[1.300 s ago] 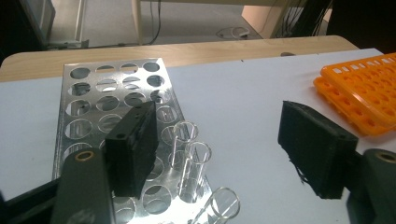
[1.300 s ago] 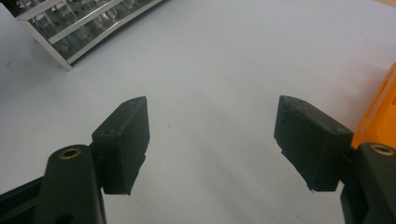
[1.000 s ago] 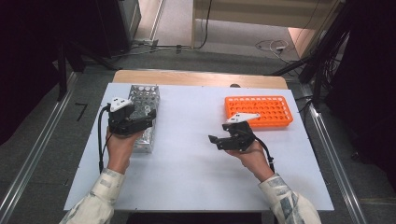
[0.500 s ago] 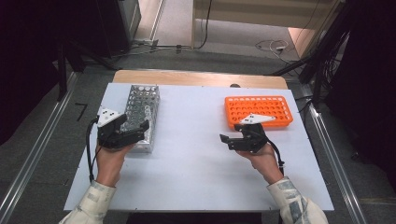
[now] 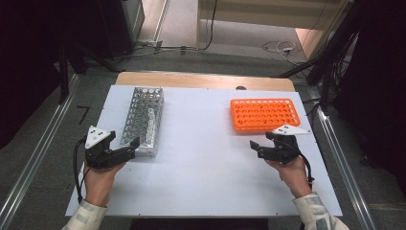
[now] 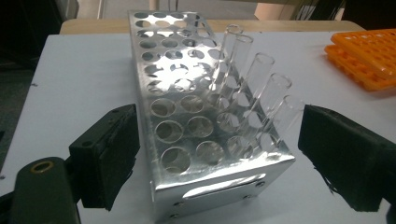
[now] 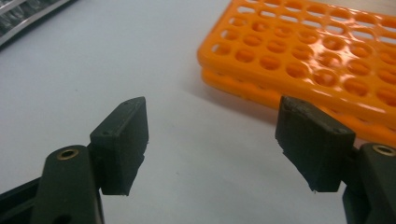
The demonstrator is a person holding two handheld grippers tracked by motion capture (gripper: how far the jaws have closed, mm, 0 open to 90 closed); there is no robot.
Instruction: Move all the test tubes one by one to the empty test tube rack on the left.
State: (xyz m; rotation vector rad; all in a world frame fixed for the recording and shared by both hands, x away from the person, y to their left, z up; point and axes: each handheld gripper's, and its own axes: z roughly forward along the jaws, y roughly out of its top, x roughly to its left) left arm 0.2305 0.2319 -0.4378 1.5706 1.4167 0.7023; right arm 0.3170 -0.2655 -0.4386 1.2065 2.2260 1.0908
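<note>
High view | left gripper (image 5: 130, 146) jaws just opened wide, empty, at near end of metal rack (image 5: 142, 120) holding glass tubes (image 6: 254, 88) | right gripper (image 5: 255, 146) wide, empty, just beside orange rack (image 5: 264, 114), likely the tubes' destination

Both hands drew back toward the person, left gripper (image 5: 125, 146) jaws opening off the metal rack (image 5: 142, 120).

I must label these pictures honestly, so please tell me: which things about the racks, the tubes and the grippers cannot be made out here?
- Metal rack, high view: the clear tubes are too small to count there; the left gripper view shows five tubes.
- Whether the tubes hold liquid: the glass is clear and glary, so I cannot tell.
- Orange rack, right gripper view: cut off by the top and right edges.
- Left gripper: its right jaw is cut off by the right edge.
</note>
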